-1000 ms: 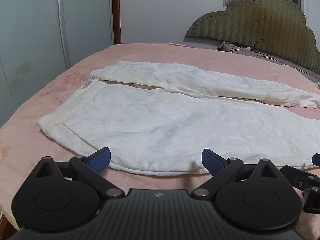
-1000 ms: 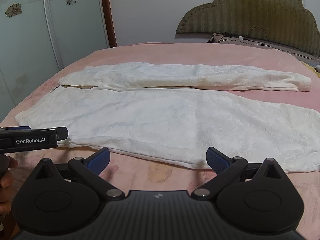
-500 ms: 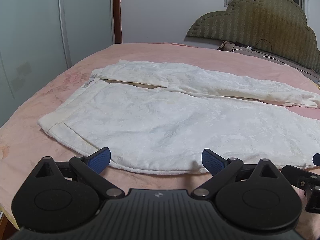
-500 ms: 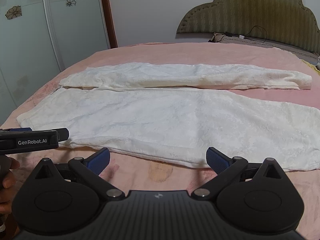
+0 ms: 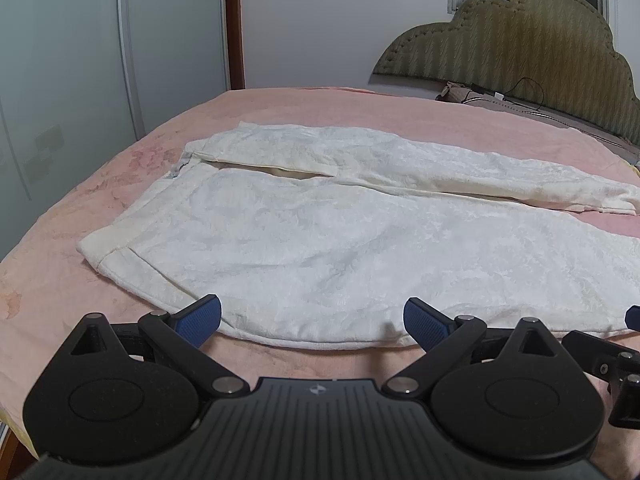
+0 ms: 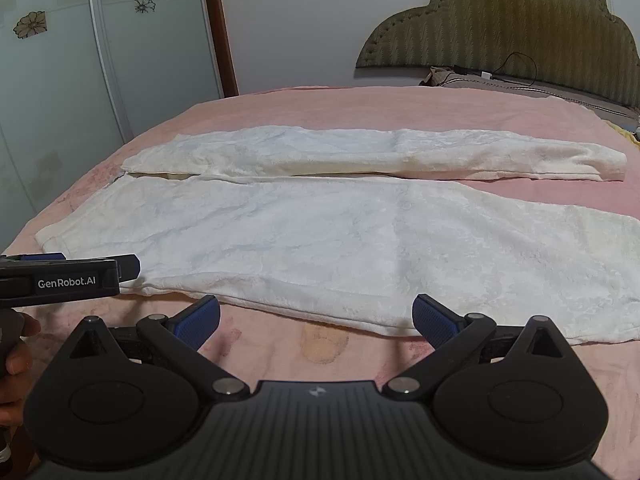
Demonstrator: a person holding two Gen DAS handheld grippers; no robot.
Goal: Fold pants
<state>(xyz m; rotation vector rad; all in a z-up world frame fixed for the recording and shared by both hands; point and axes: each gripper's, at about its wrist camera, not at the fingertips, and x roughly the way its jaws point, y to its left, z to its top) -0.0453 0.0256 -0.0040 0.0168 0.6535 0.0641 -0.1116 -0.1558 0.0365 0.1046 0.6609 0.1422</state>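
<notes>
White textured pants [image 5: 320,236] lie flat on the pink bed [image 5: 280,108], waistband at the left, both legs stretching right, the far leg [image 6: 380,152] narrower. My left gripper [image 5: 312,320] stands open just short of the near hem edge, close to the waistband corner. My right gripper [image 6: 316,318] is open too, just before the near leg's [image 6: 360,248] front edge. In the right wrist view the left gripper's body [image 6: 64,280] shows at the far left, held by a hand [image 6: 16,360]. Nothing sits between either pair of fingers.
An olive padded headboard [image 6: 500,28] stands at the back right with a cable [image 6: 516,68] and a pillow edge below it. Wardrobe doors [image 6: 80,60] with flower prints line the left. The bed's near edge drops off at the lower left.
Both grippers have crept slightly forward toward the pants' near edge. The jaws stay equally wide and the pants have not moved.
</notes>
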